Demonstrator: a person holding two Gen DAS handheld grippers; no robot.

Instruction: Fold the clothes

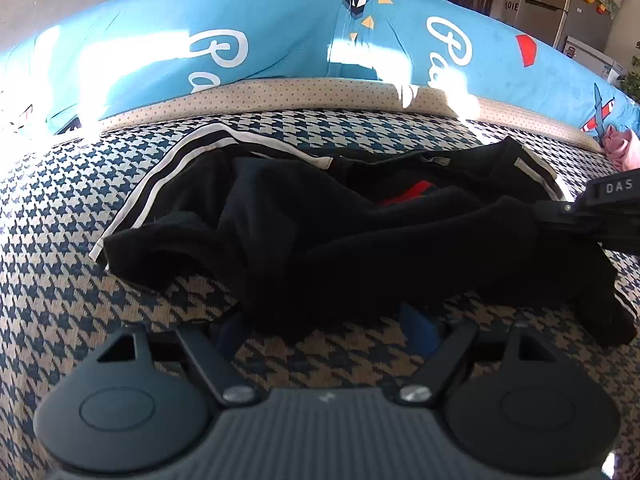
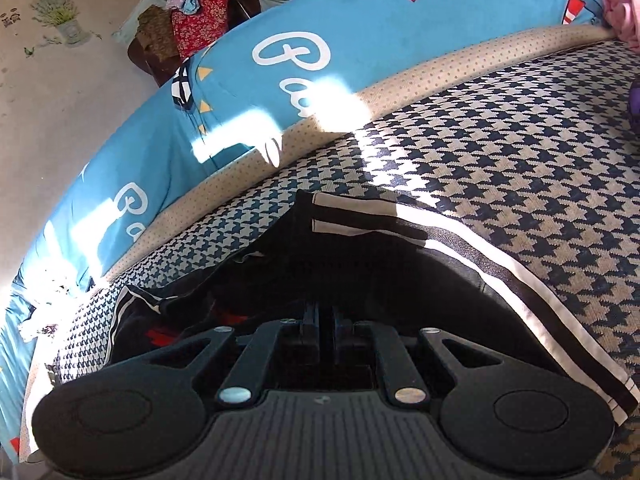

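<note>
A black garment (image 1: 320,232) with white side stripes and a red patch lies crumpled on the houndstooth cover (image 1: 60,280). My left gripper (image 1: 324,328) is open, its blue pads set wide on either side of the garment's near edge without pressing on it. My right gripper (image 1: 560,216) comes in from the right at the garment's raised right fold. In the right wrist view its fingers (image 2: 326,316) are shut together, with the black garment (image 2: 360,264) bunched at their tips and a striped edge (image 2: 520,292) running off to the lower right.
A long blue cushion (image 1: 280,40) with white lettering lines the back of the cover (image 2: 520,160). Pink cloth (image 1: 624,148) lies at the far right. A pile of patterned clothes (image 2: 200,20) sits on furniture behind the cushion. A fridge (image 1: 560,0) stands in the background.
</note>
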